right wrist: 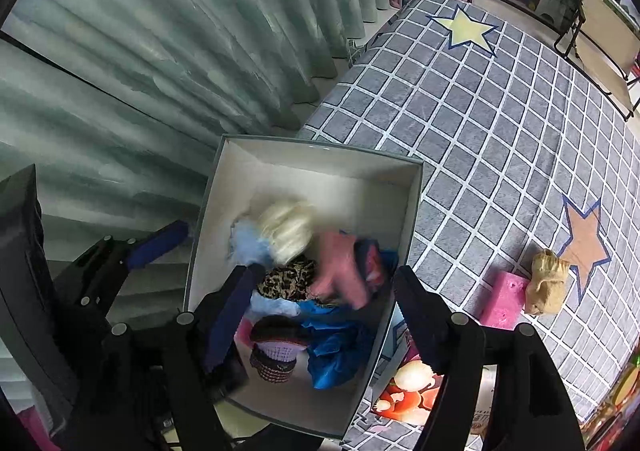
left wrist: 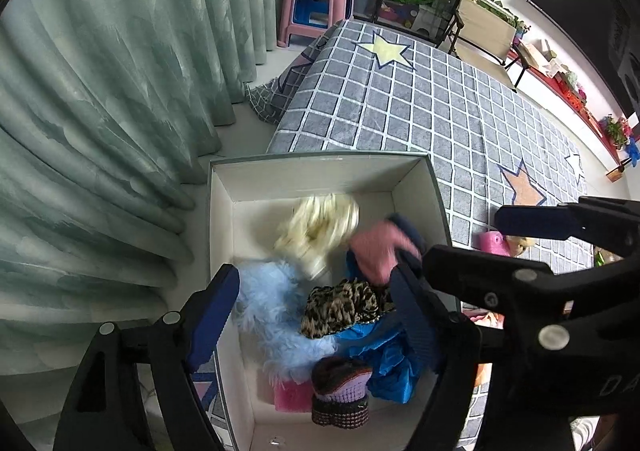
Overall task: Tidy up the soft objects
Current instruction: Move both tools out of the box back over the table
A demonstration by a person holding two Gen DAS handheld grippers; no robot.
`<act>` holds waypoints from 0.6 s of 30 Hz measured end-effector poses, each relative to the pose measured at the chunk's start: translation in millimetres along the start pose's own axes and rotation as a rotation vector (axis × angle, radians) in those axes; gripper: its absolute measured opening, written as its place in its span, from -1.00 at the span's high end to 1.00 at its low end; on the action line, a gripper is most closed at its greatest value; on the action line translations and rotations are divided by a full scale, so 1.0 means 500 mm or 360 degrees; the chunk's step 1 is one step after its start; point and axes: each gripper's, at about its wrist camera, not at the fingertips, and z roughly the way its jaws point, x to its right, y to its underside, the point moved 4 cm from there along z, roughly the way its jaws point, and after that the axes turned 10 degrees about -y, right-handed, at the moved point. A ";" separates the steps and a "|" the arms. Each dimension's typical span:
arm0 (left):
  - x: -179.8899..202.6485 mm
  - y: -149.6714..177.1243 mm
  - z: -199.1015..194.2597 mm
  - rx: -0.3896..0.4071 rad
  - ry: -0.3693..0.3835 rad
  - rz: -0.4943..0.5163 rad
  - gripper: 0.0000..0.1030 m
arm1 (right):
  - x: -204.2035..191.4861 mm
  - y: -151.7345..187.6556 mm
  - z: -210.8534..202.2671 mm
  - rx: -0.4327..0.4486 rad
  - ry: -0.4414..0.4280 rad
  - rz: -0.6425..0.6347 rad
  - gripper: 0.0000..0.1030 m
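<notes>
A white box (left wrist: 320, 171) (right wrist: 320, 167) stands on the checked rug beside the curtain. Inside lie a blue fluffy piece (left wrist: 276, 311), a leopard-print item (left wrist: 344, 307) (right wrist: 286, 281), blue crumpled fabric (left wrist: 384, 363) (right wrist: 340, 351), a knitted striped item (left wrist: 340, 391) (right wrist: 276, 355) and a pink sponge (left wrist: 292, 395). A blurred cream plush (left wrist: 320, 227) (right wrist: 286, 231) and a blurred pink item (left wrist: 376, 251) (right wrist: 344, 271) are in motion above them. My left gripper (left wrist: 316, 311) is open over the box. My right gripper (right wrist: 324, 311) is open over the box, and it also shows in the left wrist view (left wrist: 460, 239).
On the rug (right wrist: 480, 131) right of the box lie a pink sponge block (right wrist: 502, 303) and a tan soft item (right wrist: 546, 281). A colourful picture card (right wrist: 408, 391) lies near the box corner. Curtains (left wrist: 100, 111) hang on the left. A pink stool (left wrist: 316, 7) and a chair (left wrist: 484, 31) stand at the far end.
</notes>
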 end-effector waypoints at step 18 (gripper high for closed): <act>-0.009 -0.004 -0.003 0.0038 -0.0020 -0.0089 -0.99 | 0.021 0.003 -0.016 0.0009 -0.0019 0.0116 -0.99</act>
